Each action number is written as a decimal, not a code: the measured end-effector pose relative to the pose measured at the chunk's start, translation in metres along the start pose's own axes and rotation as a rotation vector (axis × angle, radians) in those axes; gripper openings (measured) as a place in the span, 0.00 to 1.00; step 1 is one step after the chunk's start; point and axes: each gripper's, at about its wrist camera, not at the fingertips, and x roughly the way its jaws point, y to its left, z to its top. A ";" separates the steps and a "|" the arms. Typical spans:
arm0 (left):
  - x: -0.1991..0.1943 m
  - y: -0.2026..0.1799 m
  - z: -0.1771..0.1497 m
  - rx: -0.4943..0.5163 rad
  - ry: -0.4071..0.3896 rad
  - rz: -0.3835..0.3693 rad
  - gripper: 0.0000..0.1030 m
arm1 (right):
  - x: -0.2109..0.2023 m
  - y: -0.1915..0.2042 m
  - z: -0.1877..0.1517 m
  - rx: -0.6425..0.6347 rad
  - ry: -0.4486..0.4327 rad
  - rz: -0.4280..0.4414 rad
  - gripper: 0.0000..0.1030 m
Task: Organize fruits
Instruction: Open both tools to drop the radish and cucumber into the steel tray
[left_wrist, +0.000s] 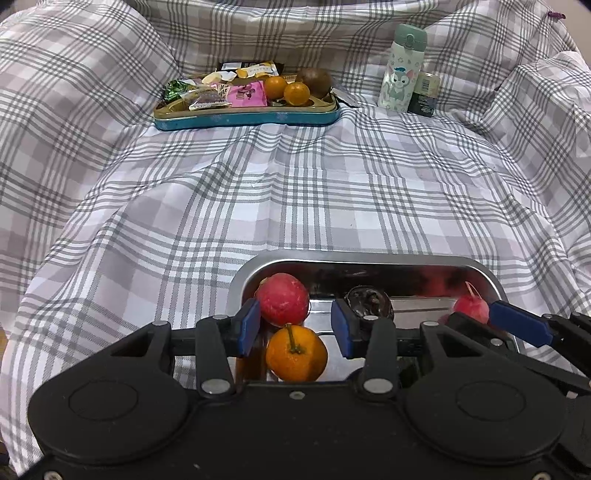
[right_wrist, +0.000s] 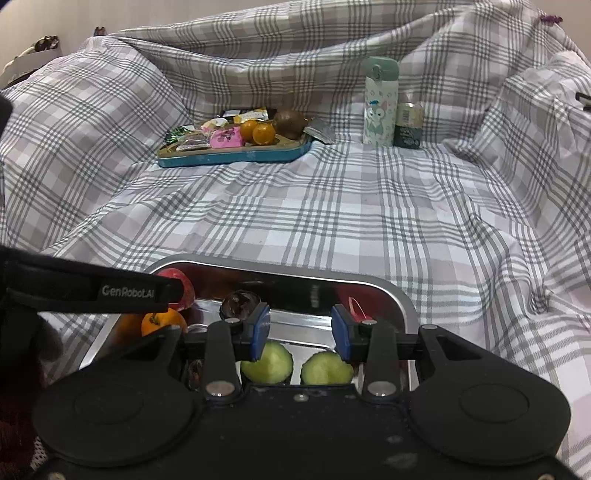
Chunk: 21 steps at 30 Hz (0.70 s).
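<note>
I have both hand-held grippers over the steel tray (left_wrist: 480, 269) at the near edge of the checked bedsheet (left_wrist: 295, 192). My left hand-held gripper (left_wrist: 295, 328) stands spread, pinching nothing; a stemmed orange (left_wrist: 295, 352) lies in the gap below it, with a red fruit (left_wrist: 282, 299) just beyond, touching the left blue pad. A dark, glossy round thing (left_wrist: 369, 301) sits mid-tray; I cannot make out what it is. My right hand-held gripper (right_wrist: 300, 332) also shows a gap with nothing clamped, above two green pieces (right_wrist: 267, 362) whose near sides its body hides. A second red fruit (left_wrist: 471, 304) is partly covered by the right gripper's blue finger. Toward the far edge, a blue tin tray (left_wrist: 247, 120) holds two small oranges (left_wrist: 295, 92), a brown fruit (left_wrist: 316, 81) and snack packets (left_wrist: 245, 94); a cartoon-printed bottle (left_wrist: 400, 70) and small jar (left_wrist: 424, 94) stand to its right.
</note>
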 end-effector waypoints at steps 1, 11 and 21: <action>-0.002 -0.001 -0.001 0.003 -0.004 0.002 0.48 | -0.001 -0.001 0.000 0.008 0.009 -0.001 0.37; -0.023 -0.009 -0.011 0.022 -0.042 0.020 0.48 | -0.013 -0.007 -0.005 0.066 0.040 -0.020 0.37; -0.043 -0.019 -0.025 0.049 -0.083 0.046 0.48 | -0.034 -0.007 -0.020 0.081 0.027 -0.037 0.37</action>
